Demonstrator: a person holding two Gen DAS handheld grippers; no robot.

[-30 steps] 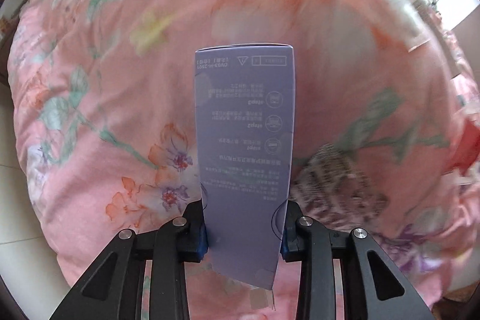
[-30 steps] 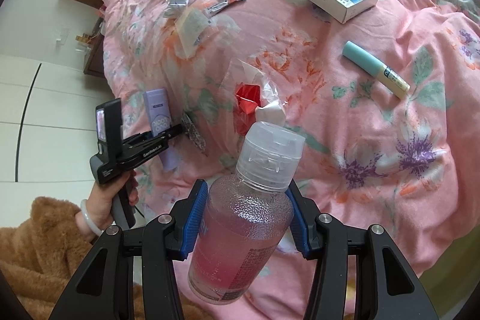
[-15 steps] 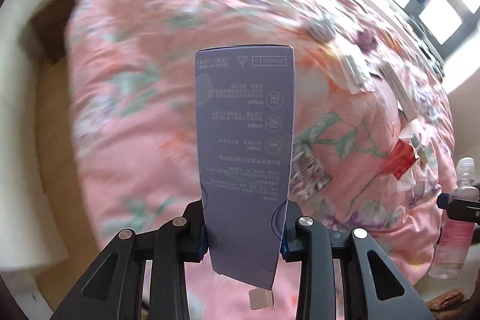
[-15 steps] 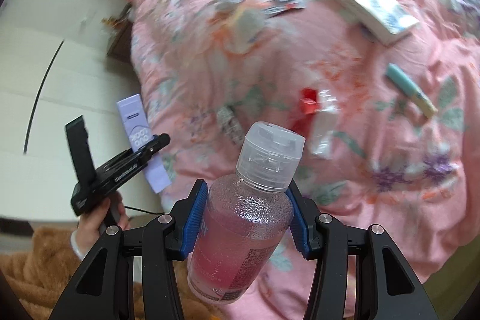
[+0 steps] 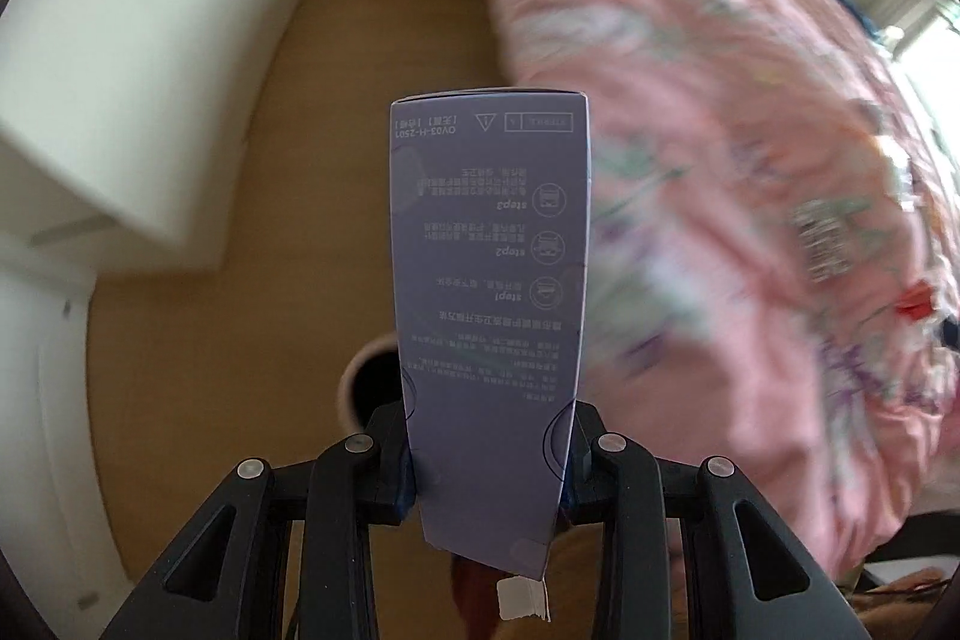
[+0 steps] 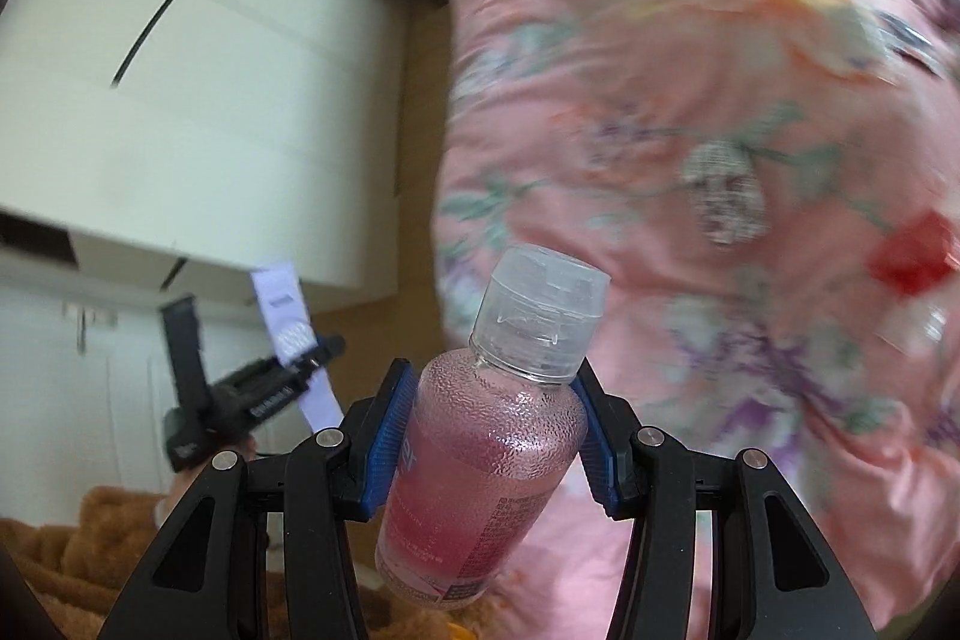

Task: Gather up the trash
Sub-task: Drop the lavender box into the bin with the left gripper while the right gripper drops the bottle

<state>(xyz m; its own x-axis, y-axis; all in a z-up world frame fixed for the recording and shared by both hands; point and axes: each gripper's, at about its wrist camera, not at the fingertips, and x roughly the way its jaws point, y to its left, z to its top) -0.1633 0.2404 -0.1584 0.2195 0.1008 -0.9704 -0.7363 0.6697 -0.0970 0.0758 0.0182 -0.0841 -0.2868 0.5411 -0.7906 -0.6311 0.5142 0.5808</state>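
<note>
My left gripper (image 5: 489,451) is shut on a lavender carton (image 5: 489,280) with white print, held upright over the wooden floor beside the bed. A round white-rimmed bin (image 5: 366,388) shows on the floor just behind the carton, mostly hidden. My right gripper (image 6: 489,436) is shut on a clear bottle of pink liquid (image 6: 486,460) with a clear flip cap, tilted right. The left gripper (image 6: 300,364) with its carton (image 6: 288,316) also shows in the right wrist view, low on the left.
The pink floral bed cover (image 6: 720,100) fills the right side, with a patterned wrapper (image 6: 723,202) and a red scrap (image 6: 912,253) lying on it. A white wardrobe (image 5: 120,40) stands left across a strip of wooden floor (image 5: 312,160). A brown fleece sleeve (image 6: 90,538) shows below.
Both grippers have swung left, away from the bed top toward the floor and wardrobe. The bin has come into the left wrist view. Both keep their hold.
</note>
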